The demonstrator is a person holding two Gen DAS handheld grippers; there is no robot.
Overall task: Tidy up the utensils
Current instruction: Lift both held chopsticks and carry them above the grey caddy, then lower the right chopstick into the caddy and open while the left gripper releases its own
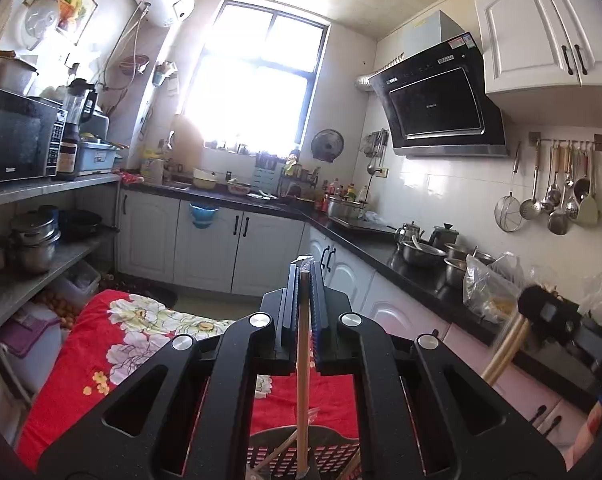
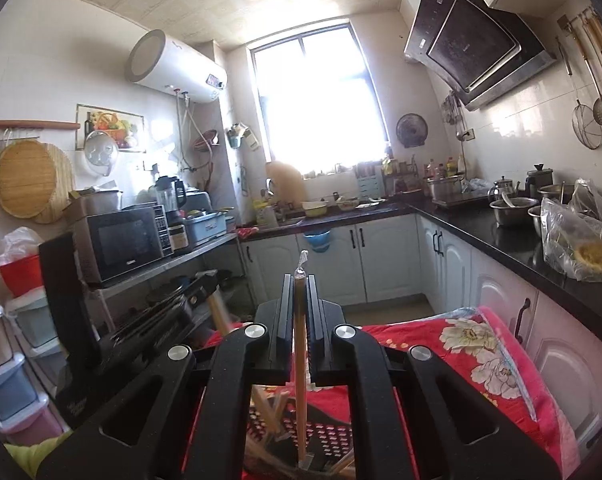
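My left gripper [image 1: 304, 270] is shut on a wooden-handled utensil [image 1: 303, 372] that stands upright between its fingers, lower end down in a dark perforated basket [image 1: 333, 456]. My right gripper [image 2: 299, 278] is shut on another wooden-handled utensil [image 2: 299, 380], also upright, its lower end in the same perforated basket [image 2: 333, 436], which holds several wooden sticks [image 2: 273, 408]. The right gripper shows blurred at the right of the left wrist view [image 1: 541, 312]; the left gripper shows at the left of the right wrist view [image 2: 169, 312].
The basket sits on a red floral cloth [image 1: 113, 344]. A black countertop [image 1: 405, 260] with steel pots and a plastic bag runs along the right. Ladles hang on a wall rail [image 1: 561, 184]. A shelf with a microwave [image 1: 17, 136] stands left.
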